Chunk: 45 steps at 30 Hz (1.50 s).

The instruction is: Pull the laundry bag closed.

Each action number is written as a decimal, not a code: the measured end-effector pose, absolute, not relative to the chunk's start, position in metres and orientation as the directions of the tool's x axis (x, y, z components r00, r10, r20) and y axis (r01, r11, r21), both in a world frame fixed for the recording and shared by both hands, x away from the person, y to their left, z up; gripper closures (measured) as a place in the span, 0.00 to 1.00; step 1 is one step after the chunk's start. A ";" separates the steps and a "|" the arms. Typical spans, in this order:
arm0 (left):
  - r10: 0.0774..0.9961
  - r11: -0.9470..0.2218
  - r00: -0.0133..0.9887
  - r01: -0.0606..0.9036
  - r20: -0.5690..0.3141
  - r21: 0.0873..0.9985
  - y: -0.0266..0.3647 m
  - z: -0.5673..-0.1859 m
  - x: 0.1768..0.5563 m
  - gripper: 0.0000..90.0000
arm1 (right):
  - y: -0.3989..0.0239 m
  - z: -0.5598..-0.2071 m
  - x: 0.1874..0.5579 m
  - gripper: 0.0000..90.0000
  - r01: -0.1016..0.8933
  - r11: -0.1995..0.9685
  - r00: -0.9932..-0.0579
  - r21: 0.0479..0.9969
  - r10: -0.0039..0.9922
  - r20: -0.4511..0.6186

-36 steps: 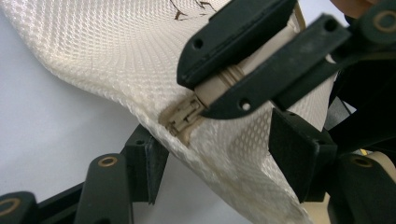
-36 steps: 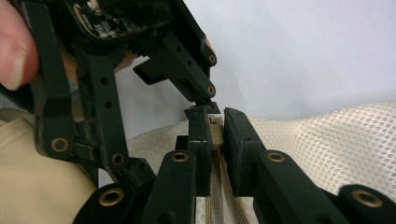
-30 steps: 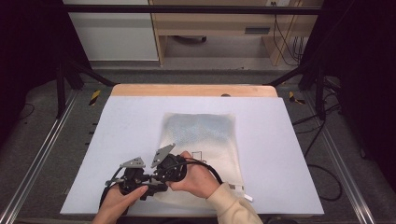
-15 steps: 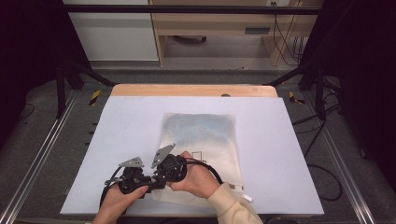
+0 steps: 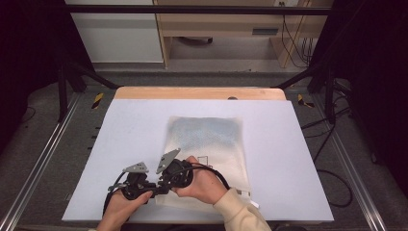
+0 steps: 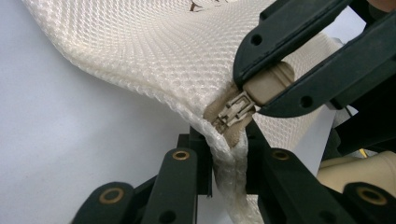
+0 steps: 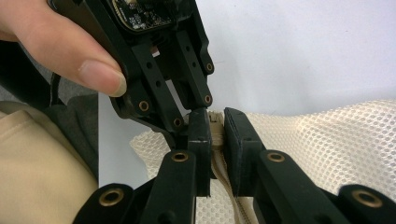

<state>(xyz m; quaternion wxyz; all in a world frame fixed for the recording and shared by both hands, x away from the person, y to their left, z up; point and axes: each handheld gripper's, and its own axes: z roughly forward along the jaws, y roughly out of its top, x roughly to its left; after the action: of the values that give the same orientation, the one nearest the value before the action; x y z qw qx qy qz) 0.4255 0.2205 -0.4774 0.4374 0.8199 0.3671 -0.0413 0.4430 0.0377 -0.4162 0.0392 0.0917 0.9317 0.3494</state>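
The mesh bag (image 5: 207, 154) lies flat on the surface (image 5: 125, 125). At its near-left corner, the left gripper (image 6: 229, 154) clamps the bag edge; the right gripper (image 6: 261, 93) holds the zipper pull (image 6: 268, 84). The zipper appears to run rightward.

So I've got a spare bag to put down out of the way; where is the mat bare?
The white mat is bare left of the mesh bag, and to the bag's right out to the mat's edge. A bare strip also runs between the bag and the wooden rim. The near-left corner is crowded: both claws, left and right.
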 end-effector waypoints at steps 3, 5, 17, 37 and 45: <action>0.569 -0.347 0.725 0.638 -0.387 0.687 0.221 -0.477 0.425 0.90 | 0.038 -0.417 0.443 0.91 0.139 0.741 -0.981 0.656 0.195 -0.012; 0.570 -0.346 0.724 0.640 -0.388 0.687 0.221 -0.477 0.426 0.90 | 0.038 -0.417 0.442 0.91 0.141 0.745 -0.980 0.651 0.197 -0.013; 0.577 -0.341 0.726 0.630 -0.374 0.698 0.221 -0.474 0.423 0.92 | 0.034 -0.418 0.442 0.91 0.141 0.755 -0.981 0.640 0.193 -0.011; 0.577 -0.347 0.739 0.607 -0.348 0.715 0.219 -0.469 0.421 0.93 | 0.020 -0.419 0.442 0.91 0.156 0.775 -0.979 0.612 0.202 -0.006; 0.575 -0.351 0.743 0.602 -0.343 0.717 0.217 -0.469 0.419 0.93 | 0.017 -0.420 0.442 0.91 0.164 0.782 -0.979 0.601 0.206 -0.001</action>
<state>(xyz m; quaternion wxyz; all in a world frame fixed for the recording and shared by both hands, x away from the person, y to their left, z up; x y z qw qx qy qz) 0.4193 0.2171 -0.4685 0.4432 0.8217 0.3580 -0.0155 0.4419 0.0167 -0.4195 0.0334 0.0981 0.9434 0.3150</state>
